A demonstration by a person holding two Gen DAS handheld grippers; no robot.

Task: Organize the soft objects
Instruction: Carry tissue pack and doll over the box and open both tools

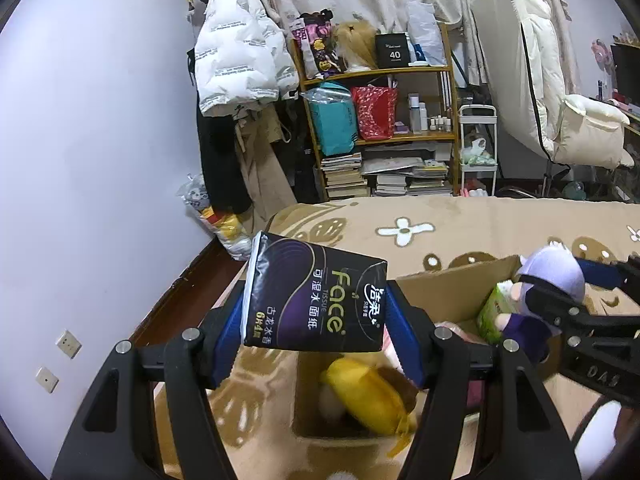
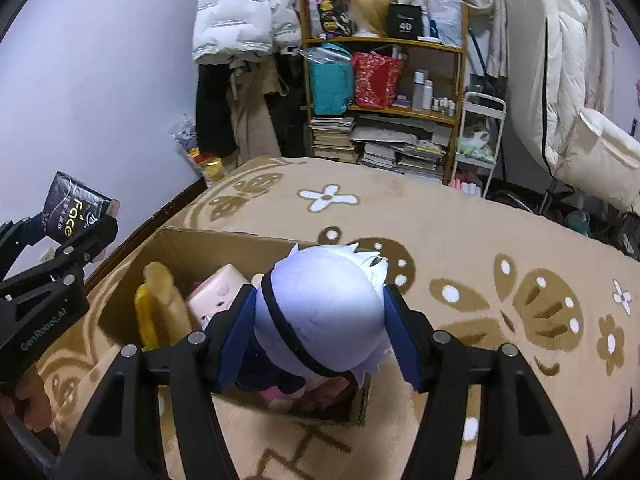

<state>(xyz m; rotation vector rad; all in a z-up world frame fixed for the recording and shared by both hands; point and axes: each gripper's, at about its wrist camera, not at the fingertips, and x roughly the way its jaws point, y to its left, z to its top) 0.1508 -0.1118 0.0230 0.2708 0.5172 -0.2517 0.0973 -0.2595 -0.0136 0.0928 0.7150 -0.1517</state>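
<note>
**2 soft items held over a half-filled box**

At left, the left gripper (image 1: pixel 314 320) has its blue fingers (image 1: pixel 226 344) closed narrowly on a dark pack of face tissues (image 1: pixel 316 296), held tilted in the air above the near-left corner of an open cardboard box (image 1: pixel 452 280). The box sits on a tan blanket (image 2: pixel 460 240) with white flowers, spread over a bed. Inside, moving rightward, lie a yellow plush (image 1: pixel 372 392), a pink soft item (image 2: pixel 218 292) and a green tissue pack (image 1: pixel 494 312) against the far wall. At right, the right gripper (image 2: pixel 320 328) clamps a plush doll (image 2: pixel 320 300) with a pale lavender head and dark body, its fingers pressed to either side of the head, the doll hanging over the box's right half.

By the look of it, the sorting is well under way: at least 3 soft things are already in the box, and 2 more are in hand, neither yet released. What is left appears to be lowering and letting go of both; no other loose soft items show on the blanket in these views.

Much stays unclear. The doll's face is turned away from the right wrist camera, and its head blocks that part of the box's interior. The yellow plush is blurred, a pale object beneath it cannot be identified, and the box's near edge is cut off behind the left gripper's frame.
</note>
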